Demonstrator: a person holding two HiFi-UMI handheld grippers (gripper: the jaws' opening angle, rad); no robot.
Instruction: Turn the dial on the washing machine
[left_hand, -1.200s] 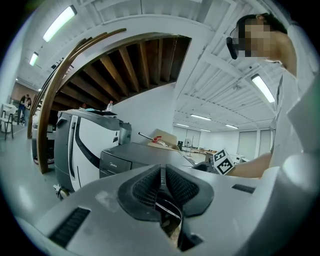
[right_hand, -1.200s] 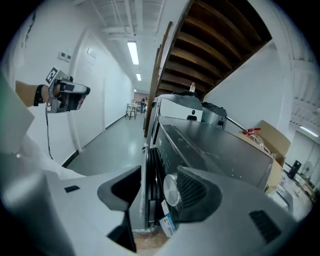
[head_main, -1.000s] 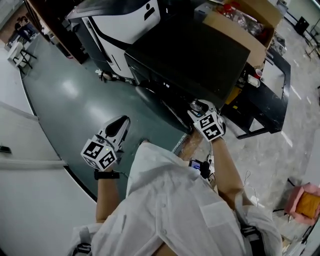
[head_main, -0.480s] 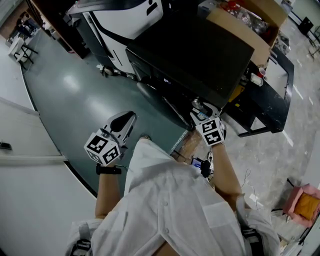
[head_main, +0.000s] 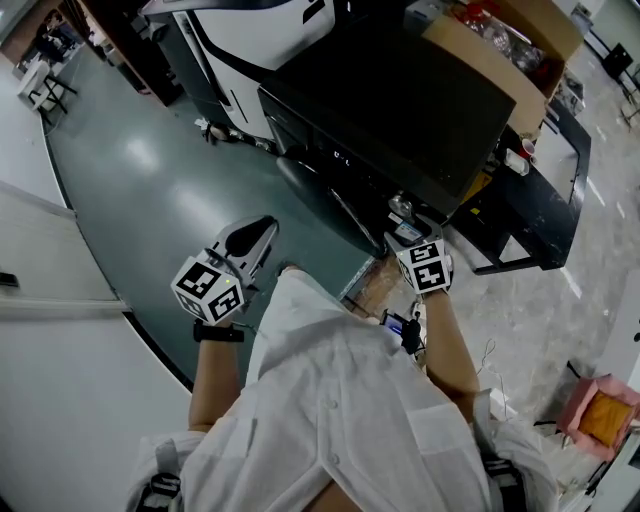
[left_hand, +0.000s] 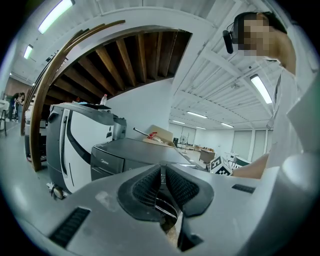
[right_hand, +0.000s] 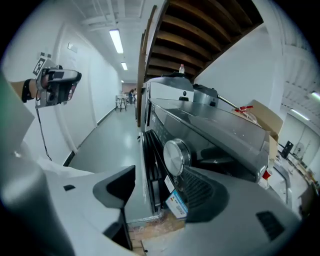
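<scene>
A: What is changing?
B: The right gripper (right_hand: 160, 192) is closing in on the dark grey front-loading washing machine (head_main: 400, 110). A second ago it was sitting nearer the person, and now its tips are arriving just below the round brushed-silver dial (right_hand: 175, 156). Its jaws are standing wide apart with nothing between them. The dial is just ahead, nearer the right-hand pad, and no contact is showing.
A: So the turning isn't starting?
B: Not yet. I'd say it's lining up for the grasp. The dial is sitting at the right end of the machine's front panel.
A: The other one?
B: The left gripper (left_hand: 161, 187) is drifting slightly farther out over the green floor (head_main: 150, 180), jaws pressed together, carrying nothing.
A: Containers?
B: An open brown cardboard box (head_main: 497, 55) is sitting at the machine's far right corner, on it or behind it, I can't tell which. It's holding red and clear-wrapped bits that I can't identify.
</scene>
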